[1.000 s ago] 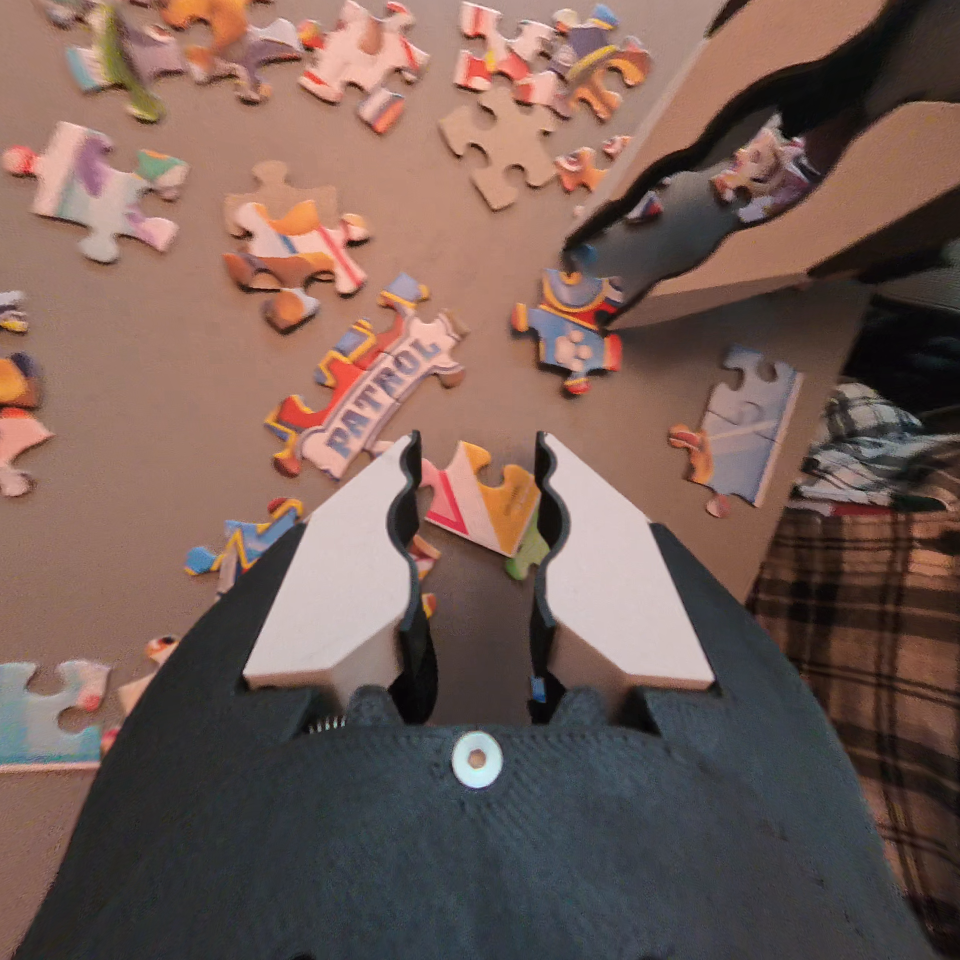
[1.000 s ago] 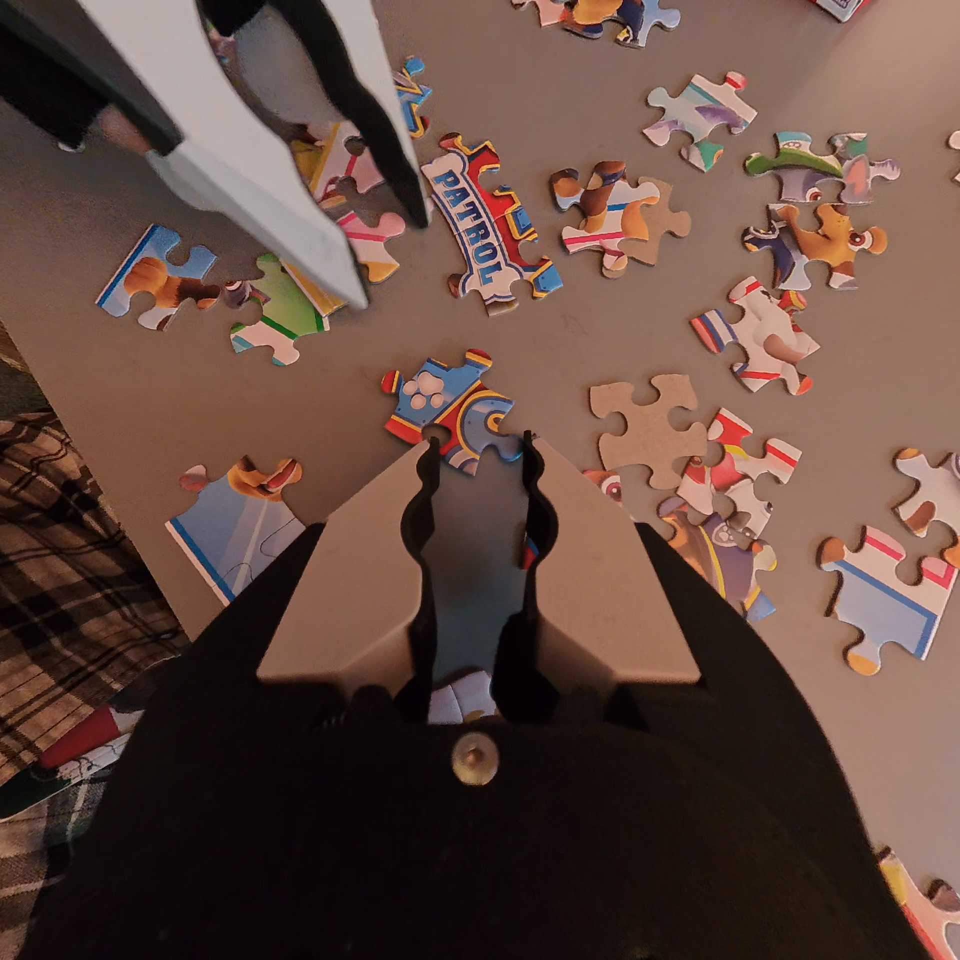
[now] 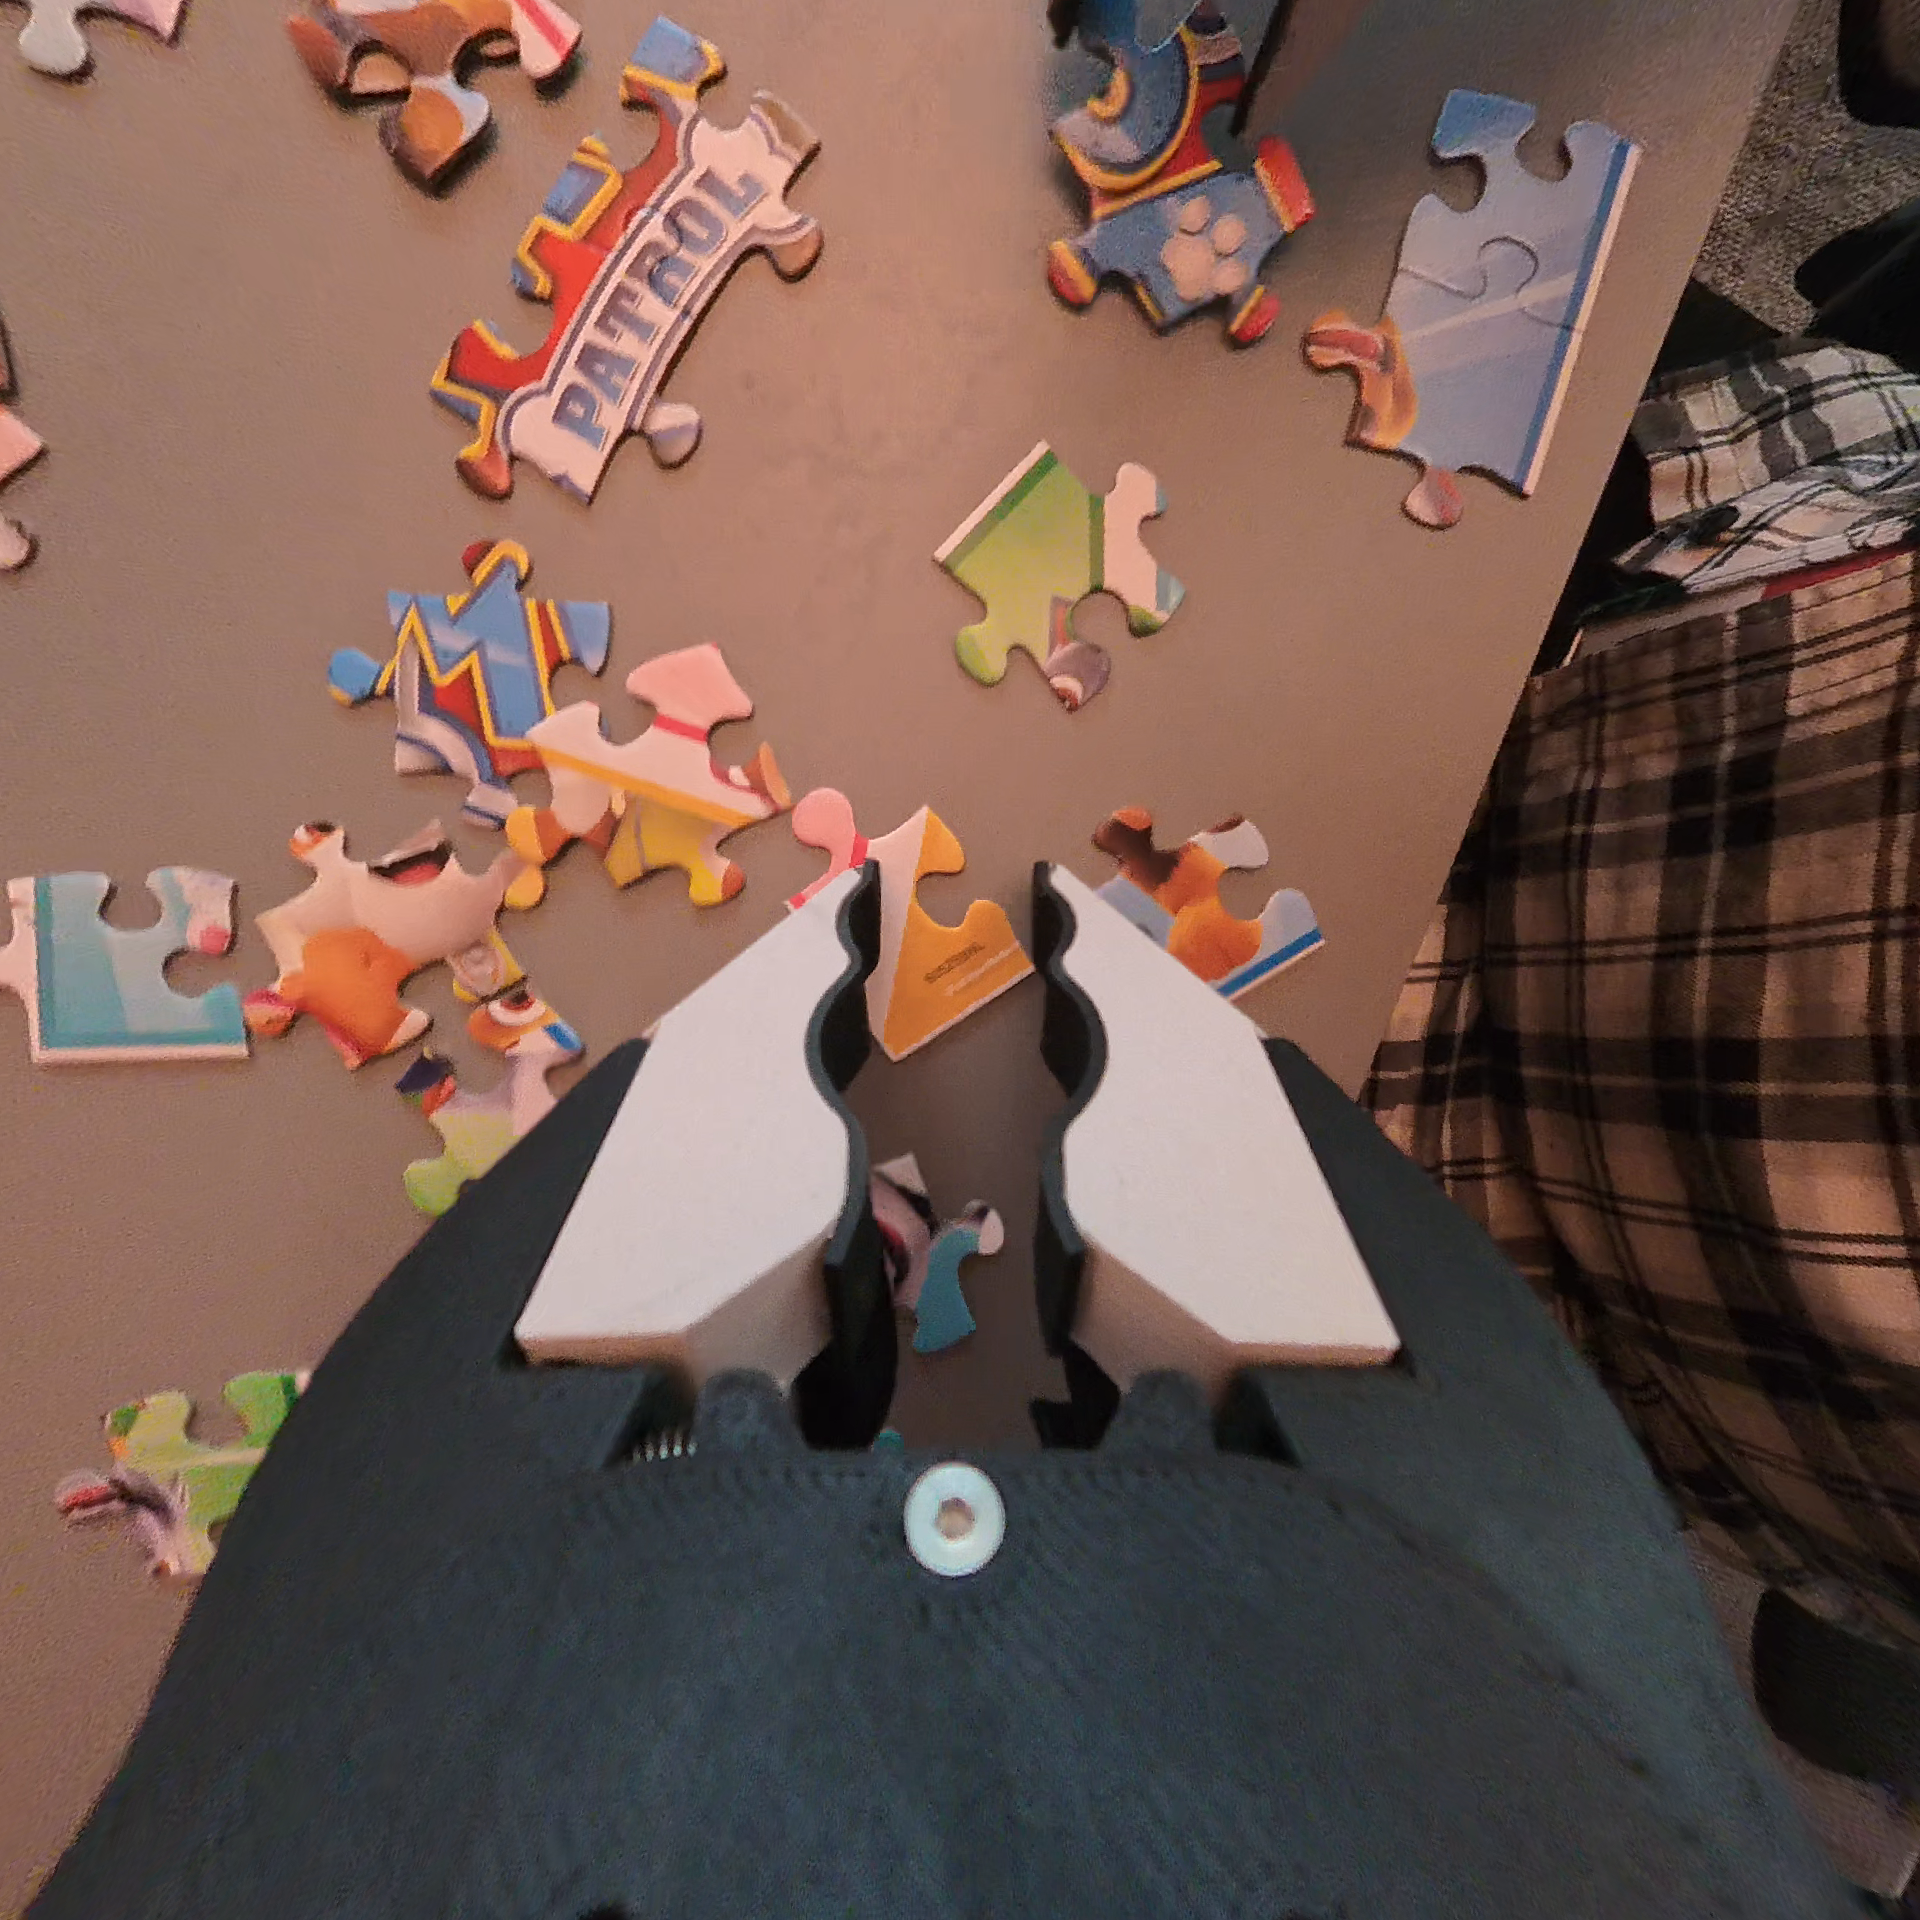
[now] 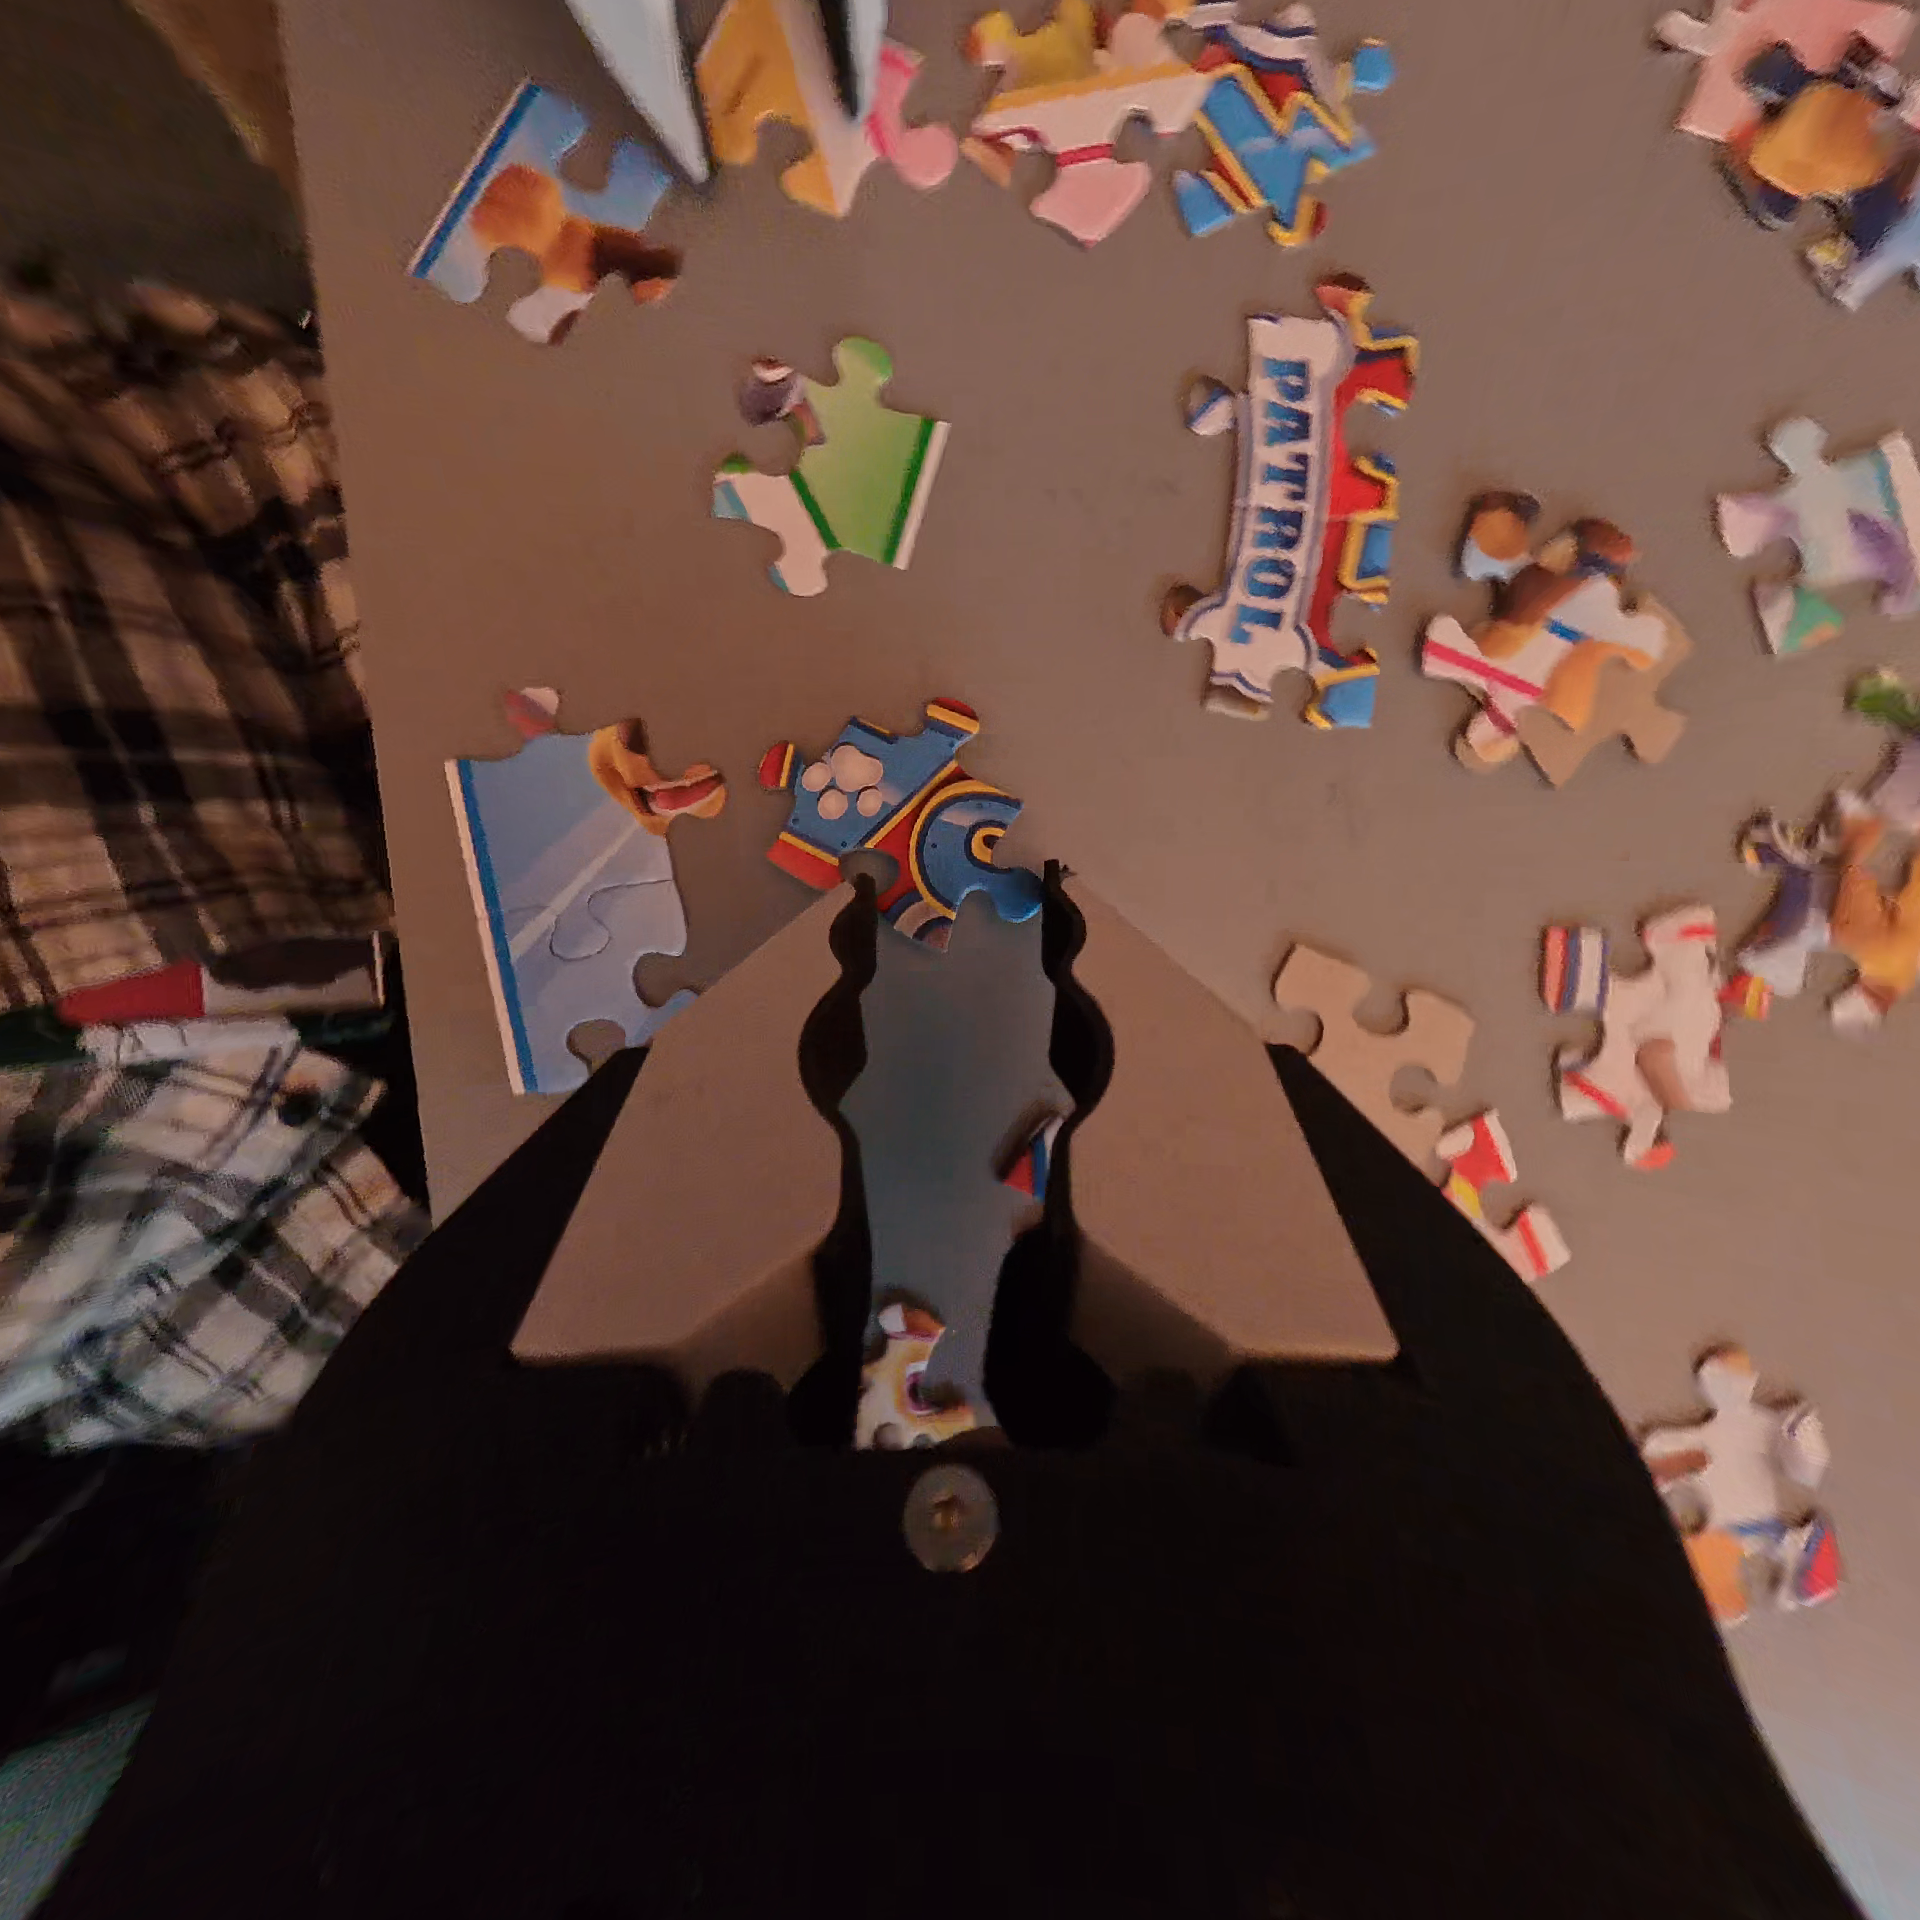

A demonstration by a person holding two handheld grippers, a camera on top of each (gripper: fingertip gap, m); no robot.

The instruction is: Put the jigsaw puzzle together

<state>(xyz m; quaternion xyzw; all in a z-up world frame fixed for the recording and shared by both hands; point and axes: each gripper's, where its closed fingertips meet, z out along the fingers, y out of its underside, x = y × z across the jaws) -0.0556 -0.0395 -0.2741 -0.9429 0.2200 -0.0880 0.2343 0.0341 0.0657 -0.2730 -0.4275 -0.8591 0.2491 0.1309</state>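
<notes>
Your left claw [image 3: 954, 883] is pointing down at the counter [image 3: 239, 436], jaws parted, straddling the orange-yellow piece [image 3: 935, 935] without gripping it. Your right claw [image 4: 954, 878] is gaping too — tips hovering beside the blue paw-print piece [image 4: 894, 810].

the left gripper [image 3: 954, 883] body hides the near part of the table [image 3: 208, 623] and covers part of the orange piece [image 3: 940, 961] and the dog piece [image 3: 1210, 904]. a small teal piece [image 3: 940, 1262] shows only between its fingers. in the right wrist view, the right gripper [image 4: 954, 883] hides the near corner of the joined blue pieces [image 4: 566, 894] and most of a plain brown piece [image 4: 1371, 1029]. the far right pieces [image 4: 1829, 156] are blurred and cut by the edge.
</notes>
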